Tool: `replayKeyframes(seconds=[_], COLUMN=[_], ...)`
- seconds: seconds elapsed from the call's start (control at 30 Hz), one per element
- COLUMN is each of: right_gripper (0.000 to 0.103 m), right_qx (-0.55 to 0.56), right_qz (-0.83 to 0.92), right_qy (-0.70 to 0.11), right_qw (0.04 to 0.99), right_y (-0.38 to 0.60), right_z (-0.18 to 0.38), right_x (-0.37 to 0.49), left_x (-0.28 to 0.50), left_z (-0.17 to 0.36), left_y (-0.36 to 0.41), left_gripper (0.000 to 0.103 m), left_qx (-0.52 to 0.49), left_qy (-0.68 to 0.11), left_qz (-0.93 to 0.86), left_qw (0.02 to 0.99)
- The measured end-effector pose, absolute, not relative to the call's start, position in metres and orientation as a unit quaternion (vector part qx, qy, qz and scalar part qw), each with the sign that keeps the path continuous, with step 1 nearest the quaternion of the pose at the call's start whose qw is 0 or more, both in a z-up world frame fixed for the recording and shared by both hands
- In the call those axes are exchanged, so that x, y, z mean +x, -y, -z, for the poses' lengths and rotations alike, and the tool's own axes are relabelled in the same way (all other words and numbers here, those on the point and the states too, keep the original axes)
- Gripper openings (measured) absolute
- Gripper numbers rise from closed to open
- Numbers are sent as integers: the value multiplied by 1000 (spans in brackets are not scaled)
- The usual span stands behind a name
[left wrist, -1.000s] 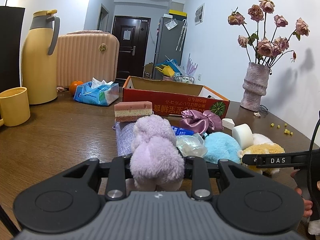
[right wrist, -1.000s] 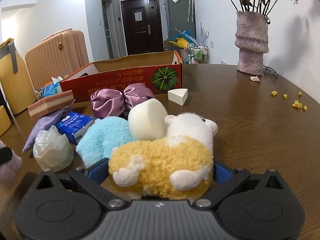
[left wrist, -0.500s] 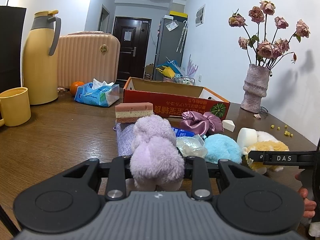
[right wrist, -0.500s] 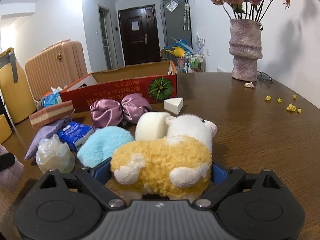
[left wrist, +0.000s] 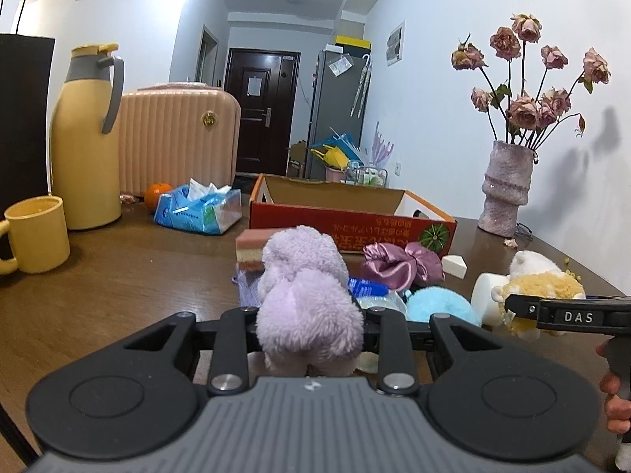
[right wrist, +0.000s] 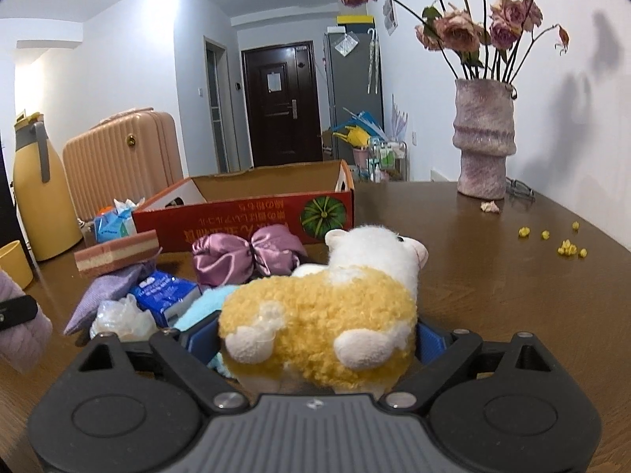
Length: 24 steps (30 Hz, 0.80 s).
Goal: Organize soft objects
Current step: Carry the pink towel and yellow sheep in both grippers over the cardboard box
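Purple plush toy (left wrist: 309,307) sat clamped in the left hand-held gripper (left wrist: 309,339), its jaws pinched narrow against the fleece. The right hand-held gripper (right wrist: 317,339) gripped the yellow-and-white lamb toy (right wrist: 327,315) across its body, blue pads (right wrist: 197,339) pressing both flanks; its jaws had just been closing a little on the toy. Just beyond both lay the remaining pile on the brown bench (left wrist: 118,268): a blue plush ball (left wrist: 437,307), a white sponge (left wrist: 483,299), a clear plastic bundle (right wrist: 122,317), a blue tissue packet (right wrist: 165,289), a satin bow pouch (right wrist: 248,256) and a layered pink sponge (right wrist: 116,258). Farther off stood the open red cardboard box (right wrist: 244,218), with the flower vase (right wrist: 483,142) to the far right.
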State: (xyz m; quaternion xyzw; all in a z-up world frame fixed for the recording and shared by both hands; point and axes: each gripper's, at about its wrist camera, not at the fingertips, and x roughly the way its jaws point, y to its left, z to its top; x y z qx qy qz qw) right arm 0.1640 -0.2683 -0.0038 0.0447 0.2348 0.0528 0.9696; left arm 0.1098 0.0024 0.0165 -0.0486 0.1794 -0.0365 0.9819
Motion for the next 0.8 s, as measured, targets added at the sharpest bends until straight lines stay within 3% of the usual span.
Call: replayKeyframes(seconds=[0.8], right_gripper=[94], right_qx=[34], right_qz=[-59], right_qy=[-170], right_qw=[983], right_y=[260], right_z=[-46], right_x=[182], left_x=[140], left_z=[-60], left_y=[4], left_gripper=[30], left_qx=[-38], left_qy=[-133], left_qz=[36], left_qw=[990])
